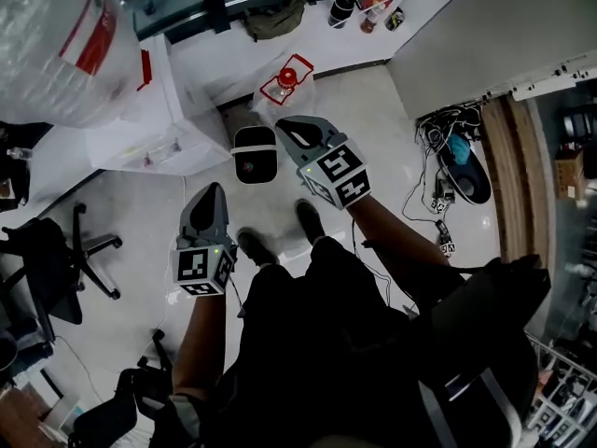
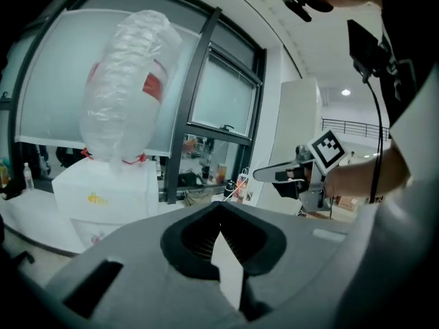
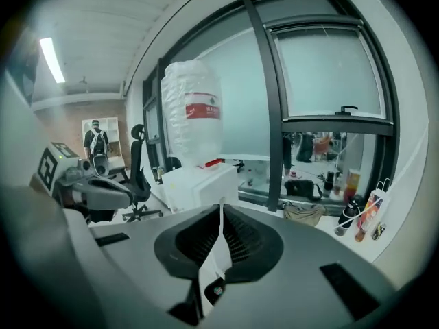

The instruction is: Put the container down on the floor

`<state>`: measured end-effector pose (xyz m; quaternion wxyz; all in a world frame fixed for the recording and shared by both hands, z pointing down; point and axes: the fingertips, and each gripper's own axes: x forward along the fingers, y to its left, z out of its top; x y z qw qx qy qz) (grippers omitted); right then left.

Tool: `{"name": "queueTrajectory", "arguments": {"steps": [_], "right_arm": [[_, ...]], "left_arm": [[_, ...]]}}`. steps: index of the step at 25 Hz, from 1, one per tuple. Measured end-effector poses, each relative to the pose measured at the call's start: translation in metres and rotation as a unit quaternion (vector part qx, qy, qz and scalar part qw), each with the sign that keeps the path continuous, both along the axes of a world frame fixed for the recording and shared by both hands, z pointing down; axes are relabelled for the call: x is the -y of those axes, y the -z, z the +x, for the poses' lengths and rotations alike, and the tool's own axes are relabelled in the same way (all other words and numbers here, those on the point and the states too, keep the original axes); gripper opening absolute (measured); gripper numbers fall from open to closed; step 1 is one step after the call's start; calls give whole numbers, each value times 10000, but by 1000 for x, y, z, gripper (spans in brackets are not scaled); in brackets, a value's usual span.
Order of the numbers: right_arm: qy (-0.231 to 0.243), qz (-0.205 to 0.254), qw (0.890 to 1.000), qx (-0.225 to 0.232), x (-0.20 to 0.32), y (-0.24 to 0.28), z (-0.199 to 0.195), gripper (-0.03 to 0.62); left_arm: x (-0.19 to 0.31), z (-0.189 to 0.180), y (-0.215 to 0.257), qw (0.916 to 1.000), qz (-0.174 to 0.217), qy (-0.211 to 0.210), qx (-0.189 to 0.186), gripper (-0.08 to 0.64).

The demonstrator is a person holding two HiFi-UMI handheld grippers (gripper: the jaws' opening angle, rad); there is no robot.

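Note:
In the head view a small container [image 1: 254, 154], white-rimmed with a dark inside, sits on the pale floor just ahead of the person's shoes. My right gripper [image 1: 287, 127] hovers just right of it, not touching, with its jaws shut and nothing between them [image 3: 220, 208]. My left gripper [image 1: 211, 196] is lower and to the left of the container, also shut and empty [image 2: 219, 205]. Neither gripper view shows the container. Each gripper view shows the other gripper: the right gripper [image 2: 264, 175] and the left gripper [image 3: 127, 192].
A white water dispenser [image 1: 168, 119] with a big clear bottle [image 1: 56, 45] stands at the left by the window. A red-and-white object [image 1: 287, 79] lies beyond the container. An office chair [image 1: 56, 259] is at the left, tangled cables [image 1: 448, 157] at the right.

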<state>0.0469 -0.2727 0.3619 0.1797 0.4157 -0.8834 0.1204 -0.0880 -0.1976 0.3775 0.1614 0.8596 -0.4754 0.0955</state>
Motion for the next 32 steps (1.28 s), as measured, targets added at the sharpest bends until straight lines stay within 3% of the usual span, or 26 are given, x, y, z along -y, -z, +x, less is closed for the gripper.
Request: {"name": "queueTrajectory", "arguments": {"steps": [4, 11, 15, 21, 25, 32], "right_arm": [[-26, -74, 9995, 292, -12, 28, -4, 17], [19, 107, 9997, 206, -23, 57, -4, 9], [20, 79, 9992, 388, -17, 77, -5, 9], [27, 84, 9985, 544, -10, 96, -8, 8], [143, 285, 9983, 496, -9, 108, -9, 8], [72, 278, 9987, 418, -6, 113, -7, 8]], "left_arm": [[-3, -7, 30, 9997, 122, 156, -143, 8], [-11, -20, 68, 9984, 309, 368, -294, 8], [-5, -23, 91, 9977, 410, 462, -289, 8], [5, -27, 110, 9966, 542, 578, -236, 8], [4, -21, 122, 9959, 741, 419, -312, 8], [12, -27, 125, 9952, 748, 549, -319, 8]]}}
